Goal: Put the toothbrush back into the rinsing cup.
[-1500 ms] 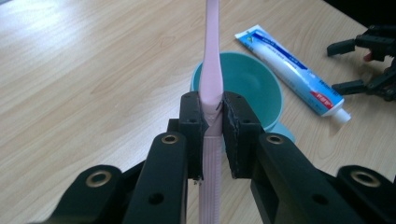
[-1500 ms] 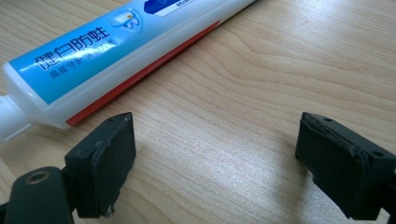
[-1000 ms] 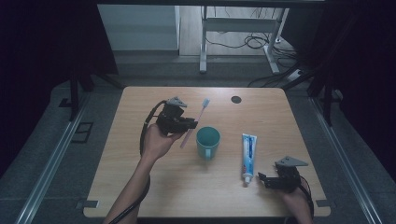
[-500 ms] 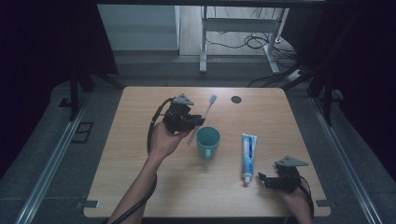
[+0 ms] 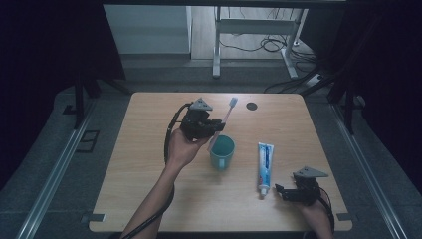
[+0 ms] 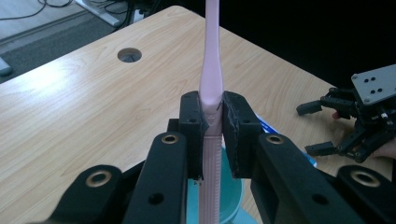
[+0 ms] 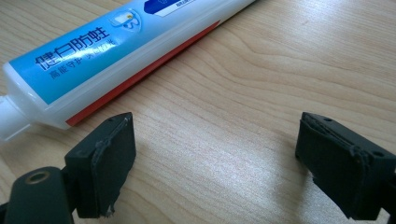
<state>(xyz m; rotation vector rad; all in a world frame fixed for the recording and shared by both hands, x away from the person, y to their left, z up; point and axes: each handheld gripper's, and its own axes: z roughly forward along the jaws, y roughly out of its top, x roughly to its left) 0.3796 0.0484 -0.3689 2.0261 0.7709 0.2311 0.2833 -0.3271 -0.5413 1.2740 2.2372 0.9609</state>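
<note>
While we hold the pink toothbrush (image 5: 223,122) in the left gripper (image 5: 215,127), left of centre in the high view, its fingers (image 6: 192,125) are clamped on the handle just below the neck, with the bristle end pointing toward the upper right of the frame and the butt end hanging at the rim of the teal cup (image 5: 222,152). In the left gripper view the cup's mouth sits directly under the handle, so we judge the work in hand to be standing the brush in the cup.

Moving right, the toothpaste tube (image 5: 264,168) lies flat on the table (image 5: 139,184), well apart from the cup, cap end toward the bottom of the frame. At the lower right, the right gripper (image 5: 284,193) rests on the table just beside that cap, its fingers (image 7: 103,163) wide apart with nothing between them.

What could go wrong from here, as we see it: the brush is tilted, not upright, so if we lower it at this angle the butt may strike the rim and tip or push the light cup. The grip is narrow on a smooth handle, so a knock could let the brush pivot between the fingers. If we let go too high, the long brush could lever the cup over.
</note>
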